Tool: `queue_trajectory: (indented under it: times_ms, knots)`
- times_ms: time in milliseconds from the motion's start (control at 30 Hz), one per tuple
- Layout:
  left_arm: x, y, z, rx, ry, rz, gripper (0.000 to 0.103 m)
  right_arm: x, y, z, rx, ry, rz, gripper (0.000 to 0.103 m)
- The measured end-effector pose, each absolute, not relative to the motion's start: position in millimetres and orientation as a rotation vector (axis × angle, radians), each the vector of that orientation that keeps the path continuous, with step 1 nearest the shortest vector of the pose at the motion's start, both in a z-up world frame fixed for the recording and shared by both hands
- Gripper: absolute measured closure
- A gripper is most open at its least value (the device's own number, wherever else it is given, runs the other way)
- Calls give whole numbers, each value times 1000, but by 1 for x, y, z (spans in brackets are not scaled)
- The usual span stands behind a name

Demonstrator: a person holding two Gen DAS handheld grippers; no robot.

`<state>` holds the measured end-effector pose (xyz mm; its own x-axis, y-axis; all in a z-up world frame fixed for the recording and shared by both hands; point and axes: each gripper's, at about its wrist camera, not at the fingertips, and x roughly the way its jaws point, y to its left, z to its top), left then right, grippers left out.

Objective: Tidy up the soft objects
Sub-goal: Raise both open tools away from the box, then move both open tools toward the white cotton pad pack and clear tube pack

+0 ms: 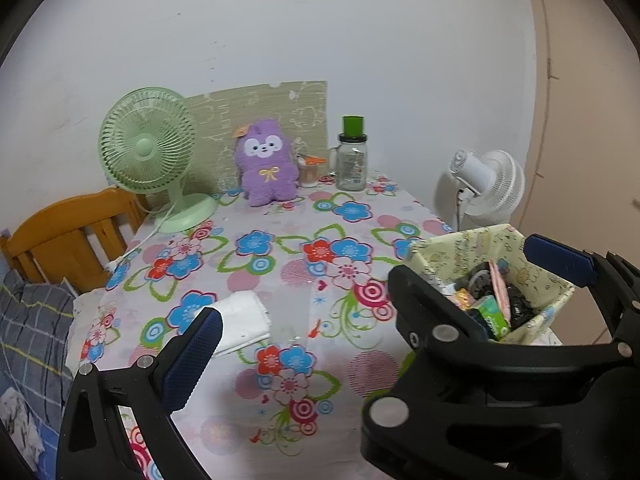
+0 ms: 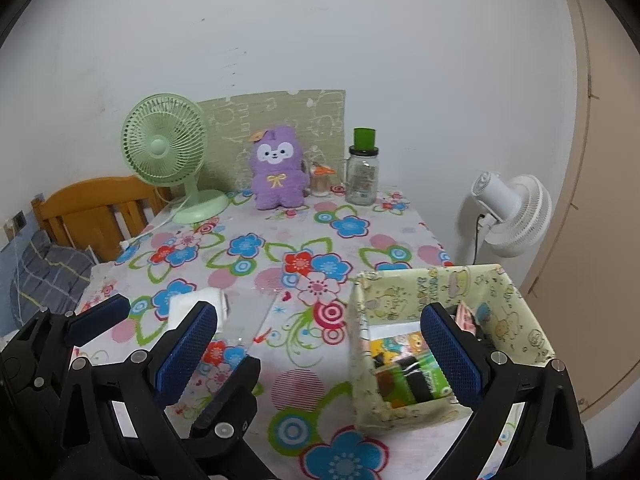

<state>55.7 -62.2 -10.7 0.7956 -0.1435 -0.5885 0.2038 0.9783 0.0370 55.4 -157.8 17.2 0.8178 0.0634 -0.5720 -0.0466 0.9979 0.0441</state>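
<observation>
Plush toy [image 1: 269, 162] upright by wall; both claws empty.

Black tools [image 2: 320, 356], blue textured pads [image 2: 186, 354]

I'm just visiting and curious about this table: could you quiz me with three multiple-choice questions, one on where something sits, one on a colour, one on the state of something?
1. Where does the purple plush toy sit?
A. in the fabric box
B. at the table's far edge, between the green fan and the glass jar
C. on the chair

2. What colour is the desk fan on the table?
A. green
B. red
C. black

3. How are both grippers?
A. each clamped on the plush
B. open and empty
C. each holding the jar

Answers: B, it stands beside the fan, left of the glass jar; A, pale green throughout; B, left gripper and right gripper fingers spread, nothing between.
</observation>
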Motion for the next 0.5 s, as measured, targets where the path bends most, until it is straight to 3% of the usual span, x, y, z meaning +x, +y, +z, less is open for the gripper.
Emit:
queue_trajectory:
  times_ms: [500]
  knots:
    - [70,-34,-21,86,648,-145,0,71,-130,6,13,624,91,0]
